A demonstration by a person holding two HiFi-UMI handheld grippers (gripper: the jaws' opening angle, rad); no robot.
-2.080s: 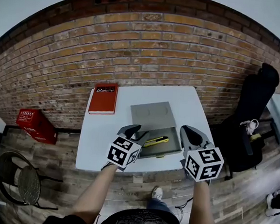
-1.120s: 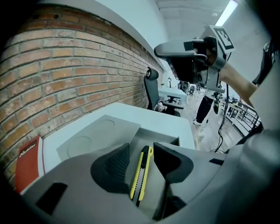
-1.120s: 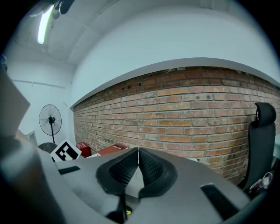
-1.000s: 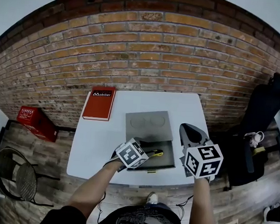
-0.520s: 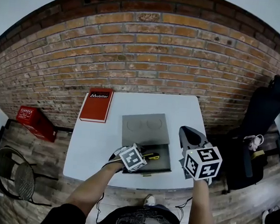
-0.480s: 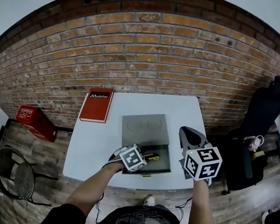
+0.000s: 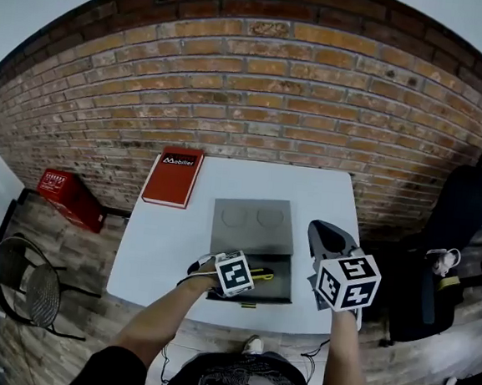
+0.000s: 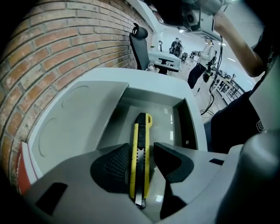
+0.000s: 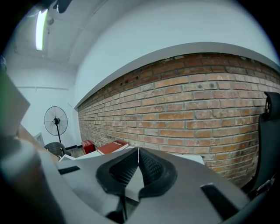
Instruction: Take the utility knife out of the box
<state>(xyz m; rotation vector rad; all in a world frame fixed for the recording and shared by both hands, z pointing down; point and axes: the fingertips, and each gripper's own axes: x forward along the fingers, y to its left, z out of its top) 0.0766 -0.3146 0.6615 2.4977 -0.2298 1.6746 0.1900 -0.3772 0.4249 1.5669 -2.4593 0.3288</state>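
**Left gripper straddles the knife inside the box**

The utility knife (image 8: 140, 168) lies flat on the floor of the grey box (image 8: 194, 127), roughly along the middle of the box's tray, with its black end pointing towards the open lid. The left gripper (image 8: 141, 151) is down inside the box with its jaws spread, one on each side of the knife's yellow body. One pad sits right against the knife's edge, while a narrow gap shows at the other, so nothing is pinched yet. The right gripper (image 9: 138, 159) is held off to the right of the box, above the table (image 7: 161, 247), with its jaws pressed together on nothing. A red book (image 7: 174, 176) lies on the far left of the box, well apart from it.

The knife looks light and stiff, a slim plastic shell with a metal blade channel. Its smooth sides could slip between the ribbed pads if the squeeze is weak. The best hold is probably across the narrow width at mid-body, where the jaws stand now, so it lifts level without tipping. Since it lies flat on a glossy floor, the pads likely need to reach low enough to catch its sides.
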